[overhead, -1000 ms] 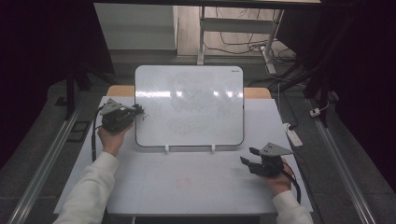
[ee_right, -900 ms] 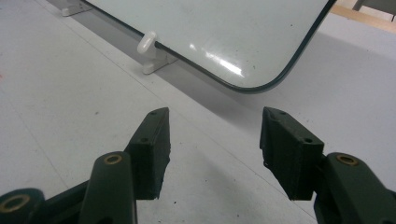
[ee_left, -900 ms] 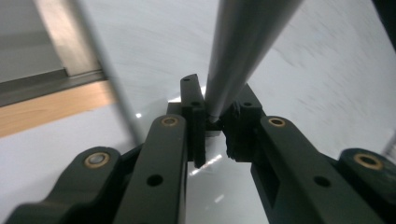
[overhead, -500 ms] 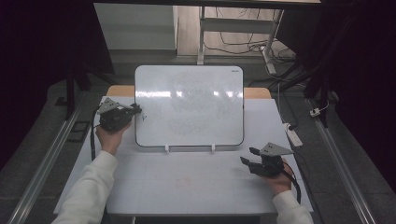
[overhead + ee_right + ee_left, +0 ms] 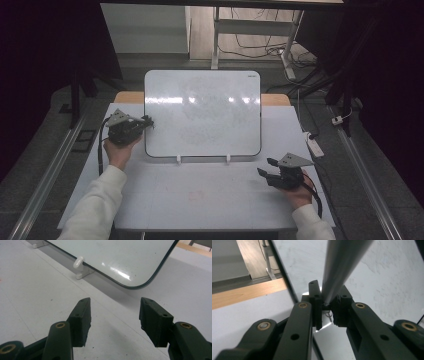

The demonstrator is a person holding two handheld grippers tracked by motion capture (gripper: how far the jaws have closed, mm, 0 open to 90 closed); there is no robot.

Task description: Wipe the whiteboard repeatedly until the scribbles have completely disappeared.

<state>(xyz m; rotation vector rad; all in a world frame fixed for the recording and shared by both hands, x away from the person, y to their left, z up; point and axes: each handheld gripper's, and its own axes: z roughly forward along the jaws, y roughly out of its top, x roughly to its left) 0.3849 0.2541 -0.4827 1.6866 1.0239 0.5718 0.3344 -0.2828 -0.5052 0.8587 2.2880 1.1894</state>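
One white rectangular tabletop [image 5: 200, 200] carries a glossy white whiteboard with a dark rim [image 5: 202, 112], propped tilted on small white plastic feet [image 5: 81, 268]. Left gripper [image 5: 145, 121] sits at the whiteboard's left edge, jaws clamped on a slim grey metallic rod [image 5: 342, 267] that runs out ahead of the jaws over the board surface. Right gripper [image 5: 265, 167] rests on the table just short of the board's lower right corner, jaws apart, nothing between them.

whiteboard [image 5: 202, 112] — glossy, smeared | rod [image 5: 342, 267] — smooth grey metal
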